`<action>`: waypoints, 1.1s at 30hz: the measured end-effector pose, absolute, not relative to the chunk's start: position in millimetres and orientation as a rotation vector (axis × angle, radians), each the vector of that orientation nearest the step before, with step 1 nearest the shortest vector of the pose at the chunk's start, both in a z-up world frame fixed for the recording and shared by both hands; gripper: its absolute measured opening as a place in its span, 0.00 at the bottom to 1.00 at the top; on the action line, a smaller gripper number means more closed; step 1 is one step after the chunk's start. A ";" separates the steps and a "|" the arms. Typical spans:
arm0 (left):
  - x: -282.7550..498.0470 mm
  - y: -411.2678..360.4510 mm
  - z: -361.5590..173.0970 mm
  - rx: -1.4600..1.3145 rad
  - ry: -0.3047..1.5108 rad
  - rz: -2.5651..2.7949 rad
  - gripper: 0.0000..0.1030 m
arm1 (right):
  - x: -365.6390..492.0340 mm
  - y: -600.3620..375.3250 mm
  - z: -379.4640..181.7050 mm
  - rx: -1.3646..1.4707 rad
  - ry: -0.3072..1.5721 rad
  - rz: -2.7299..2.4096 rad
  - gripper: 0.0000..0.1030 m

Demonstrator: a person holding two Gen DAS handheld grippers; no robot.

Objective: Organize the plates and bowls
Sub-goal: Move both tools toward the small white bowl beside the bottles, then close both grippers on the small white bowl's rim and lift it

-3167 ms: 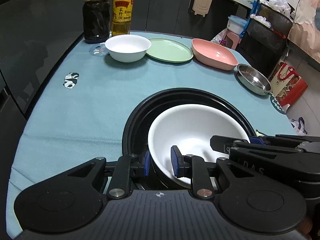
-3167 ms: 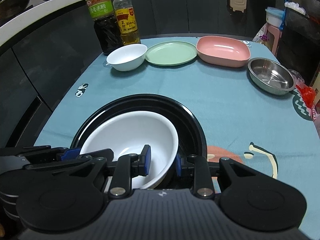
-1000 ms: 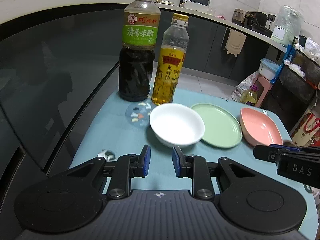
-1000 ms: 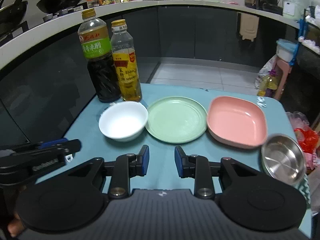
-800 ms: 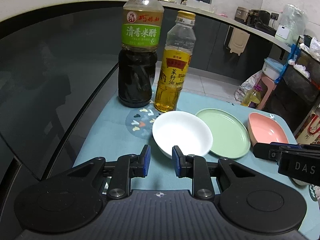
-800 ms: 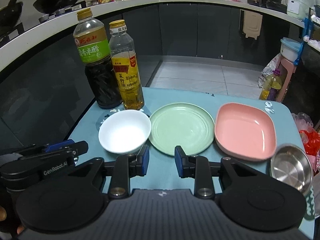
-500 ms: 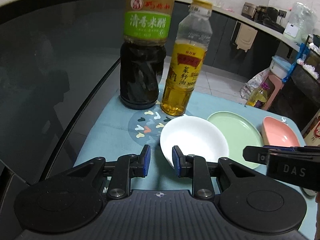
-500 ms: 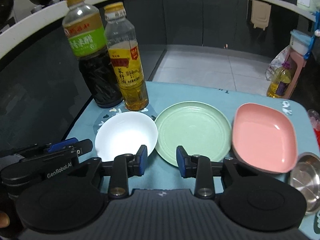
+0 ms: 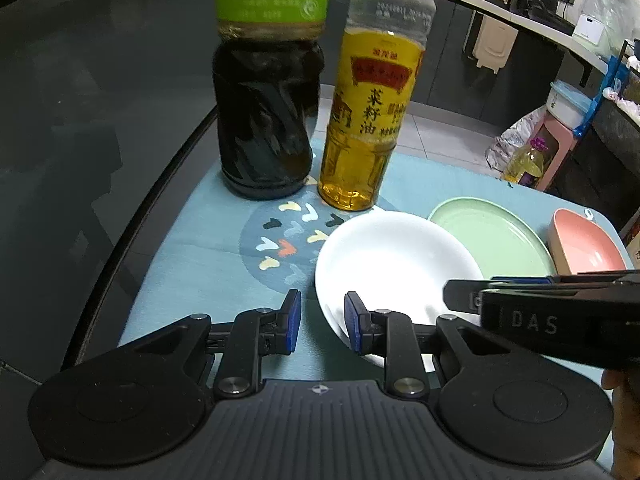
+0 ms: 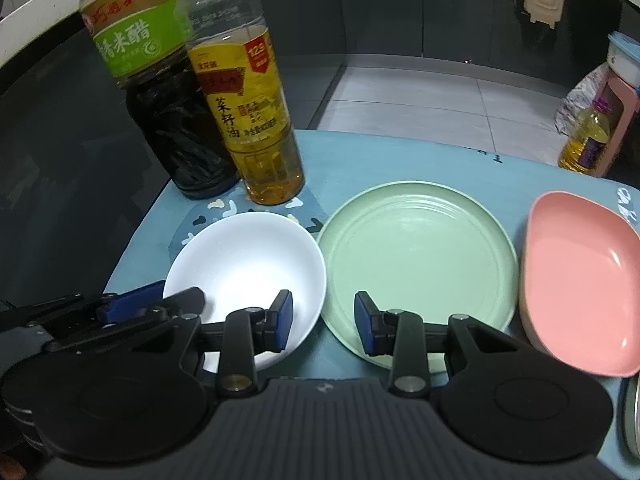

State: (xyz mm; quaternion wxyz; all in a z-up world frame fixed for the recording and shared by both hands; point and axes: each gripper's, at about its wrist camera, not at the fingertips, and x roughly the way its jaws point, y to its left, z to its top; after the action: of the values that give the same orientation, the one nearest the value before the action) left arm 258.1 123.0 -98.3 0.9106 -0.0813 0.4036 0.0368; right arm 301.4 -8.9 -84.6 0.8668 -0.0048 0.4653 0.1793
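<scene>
A small white bowl (image 9: 394, 258) sits on the teal tablecloth, also in the right wrist view (image 10: 244, 266). My left gripper (image 9: 319, 327) is open and straddles the bowl's left rim. My right gripper (image 10: 323, 323) is open and straddles the bowl's right rim, beside the green plate (image 10: 416, 258). The green plate (image 9: 490, 236) and a pink dish (image 10: 584, 284) lie to the right of the bowl. Neither gripper holds anything.
A dark vinegar bottle (image 9: 266, 100) and a yellow oil bottle (image 9: 370, 120) stand just behind the bowl. The rim of a steel bowl (image 10: 632, 416) shows at the far right. The table's left edge (image 9: 132, 248) curves close by.
Both grippers left the white bowl in the black pan and moved forward across the table to the small white bowl. Both now straddle its rim.
</scene>
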 end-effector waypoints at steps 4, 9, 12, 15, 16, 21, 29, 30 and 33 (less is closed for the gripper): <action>261.7 121.0 -103.4 -0.165 0.848 0.060 0.21 | 305.0 -5.1 -89.0 -0.021 0.970 0.383 0.25; 265.6 121.1 -108.3 -0.165 0.857 0.026 0.21 | 311.0 -4.2 -96.6 -0.020 0.986 0.382 0.15; 264.7 117.2 -109.4 -0.146 0.849 0.009 0.18 | 310.5 -1.8 -98.9 -0.022 0.988 0.398 0.05; 261.4 113.0 -107.6 -0.120 0.842 0.014 0.18 | 306.4 0.2 -96.2 -0.044 0.967 0.397 0.02; 260.0 112.5 -106.8 -0.123 0.842 0.014 0.18 | 305.1 0.4 -95.5 -0.049 0.964 0.396 0.02; 253.0 110.6 -98.3 -0.125 0.830 0.013 0.18 | 299.2 -4.2 -90.4 -0.053 0.954 0.407 0.02; 233.8 101.1 -77.4 -0.098 0.775 0.005 0.18 | 280.3 -15.8 -72.8 -0.045 0.900 0.403 0.03; 230.3 100.1 -74.2 -0.096 0.766 0.004 0.18 | 277.0 -17.3 -70.5 -0.043 0.892 0.404 0.03; 220.2 97.1 -65.6 -0.090 0.746 -0.001 0.18 | 267.2 -21.2 -63.7 -0.039 0.871 0.407 0.03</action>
State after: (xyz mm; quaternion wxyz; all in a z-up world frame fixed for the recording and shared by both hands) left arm 220.2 97.1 -65.6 0.9303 -0.0439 0.3641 -0.0003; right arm 267.2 -21.2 -63.7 0.8866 -0.0188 0.4187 0.1956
